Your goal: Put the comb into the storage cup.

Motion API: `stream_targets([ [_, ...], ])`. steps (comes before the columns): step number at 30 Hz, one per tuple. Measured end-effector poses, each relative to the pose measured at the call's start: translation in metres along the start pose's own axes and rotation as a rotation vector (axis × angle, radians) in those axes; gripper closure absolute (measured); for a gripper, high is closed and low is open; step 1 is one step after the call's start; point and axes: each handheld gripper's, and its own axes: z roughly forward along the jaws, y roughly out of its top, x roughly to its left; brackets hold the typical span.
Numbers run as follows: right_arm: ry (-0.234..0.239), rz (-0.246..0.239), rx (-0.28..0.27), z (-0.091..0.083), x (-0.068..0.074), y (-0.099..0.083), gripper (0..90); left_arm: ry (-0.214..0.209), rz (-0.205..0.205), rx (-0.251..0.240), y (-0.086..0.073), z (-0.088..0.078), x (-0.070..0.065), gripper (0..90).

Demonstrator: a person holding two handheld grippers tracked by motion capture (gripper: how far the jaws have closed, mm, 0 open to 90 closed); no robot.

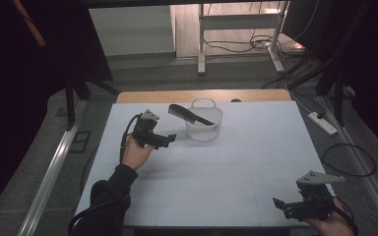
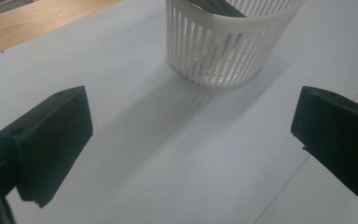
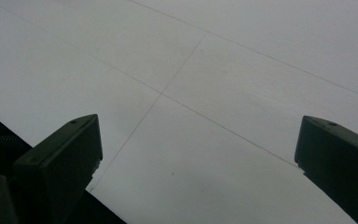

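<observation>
I am working over a white table (image 1: 216,172) in a dim room, with cables and a metal frame on the floor beyond its far edge. The black comb (image 1: 189,114) rests slanted in the white slatted basket (image 1: 204,128), its lower end inside and its toothed end sticking out over the rim toward my left gripper (image 1: 165,139). That gripper sits just beside the basket, at its near-left, jaws spread wide and holding nothing; in the left gripper view the basket (image 2: 223,51) stands straight ahead, between and beyond the two jaws. My right gripper (image 1: 288,206) hovers well apart from it all, at the near right corner, jaws equally wide and empty over bare tabletop.

I judge the comb is in and the left gripper is clearing away. To do this well, I would draw back level and straight, keeping both jaws off the rim, since the light basket could tip and the overhanging comb could be knocked out.
</observation>
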Motion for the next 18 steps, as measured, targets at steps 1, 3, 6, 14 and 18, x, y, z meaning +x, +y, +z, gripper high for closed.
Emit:
stream_targets([
  [1,0.0,0.0,0.001,0.0,0.0,0.0,1.2,-0.003,-0.005,-0.001,-0.001,-0.001,0.0,0.0],
  [3,-0.001,0.001,0.0,0.0,0.0,0.0,1.2,-0.009,-0.012,-0.004,-0.002,-0.002,0.001,0.0],
  [6,-0.003,0.003,-0.003,-0.001,0.0,0.0,1.2,-0.013,-0.015,-0.006,-0.004,-0.006,0.001,0.0],
  [14,-0.002,-0.001,-0.004,-0.001,0.0,0.0,1.8,-0.019,-0.018,-0.02,-0.007,-0.017,-0.002,0.0],
  [18,-0.004,-0.005,-0.002,0.0,0.001,0.0,1.8,-0.022,-0.015,-0.025,-0.01,-0.023,-0.003,0.0],
])
